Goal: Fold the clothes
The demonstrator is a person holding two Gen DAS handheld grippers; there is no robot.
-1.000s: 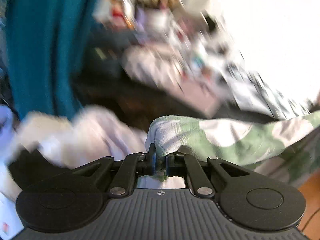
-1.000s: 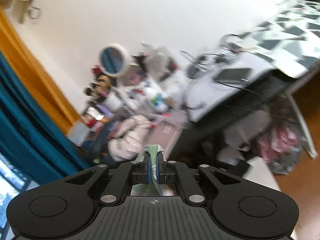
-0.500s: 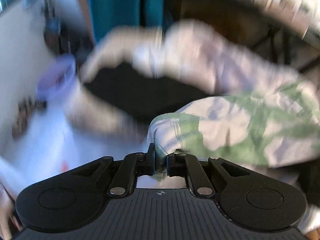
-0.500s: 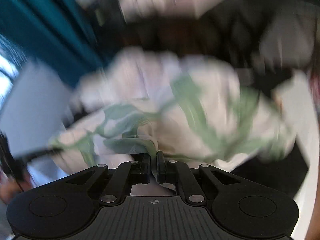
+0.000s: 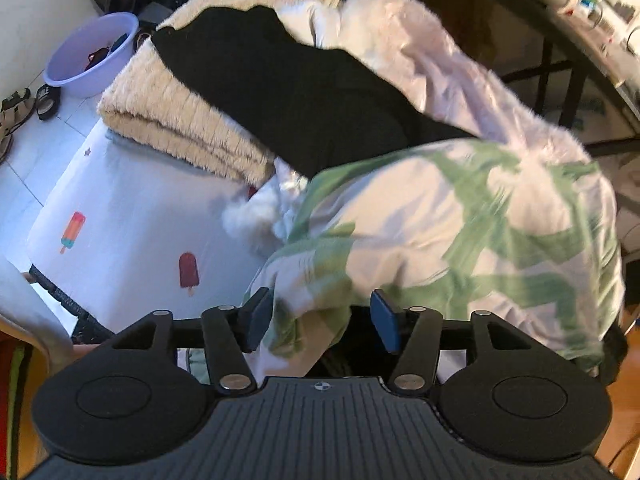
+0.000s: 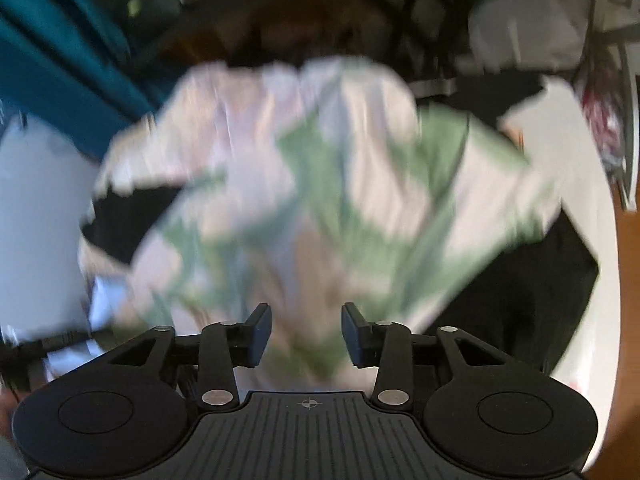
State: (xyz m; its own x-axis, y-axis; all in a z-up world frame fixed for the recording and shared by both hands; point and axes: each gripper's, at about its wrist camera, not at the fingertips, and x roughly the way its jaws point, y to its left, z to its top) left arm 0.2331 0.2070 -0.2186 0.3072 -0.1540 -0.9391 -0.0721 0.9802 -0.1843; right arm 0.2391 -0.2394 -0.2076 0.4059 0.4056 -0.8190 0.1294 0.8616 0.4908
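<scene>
A white garment with green leaf print point(image 5: 460, 232) lies bunched over a pile of clothes, blurred in the right wrist view point(image 6: 320, 184). My left gripper point(image 5: 322, 322) points down at its near edge, jaws opening, a fold of the cloth loose between the pads without being pressed. My right gripper point(image 6: 306, 334) is also opening above the same garment, with cloth below and between its parted pads. Under the garment lie a black garment point(image 5: 288, 92) and a pale fluffy garment point(image 5: 452, 64).
A folded cream fleece blanket point(image 5: 160, 108) sits on a white sheet with popsicle prints point(image 5: 132, 232). A lilac basin point(image 5: 90, 54) and sandals point(image 5: 24, 108) stand on the floor at far left. A teal curtain point(image 6: 60, 52) hangs at left; a cluttered desk point(image 5: 592, 20) is at right.
Both grippers dropped from facing the room to pointing down at the pile, carrying the leaf-print garment down. Both jaws, shut on its edge before, have now parted and let the cloth go.
</scene>
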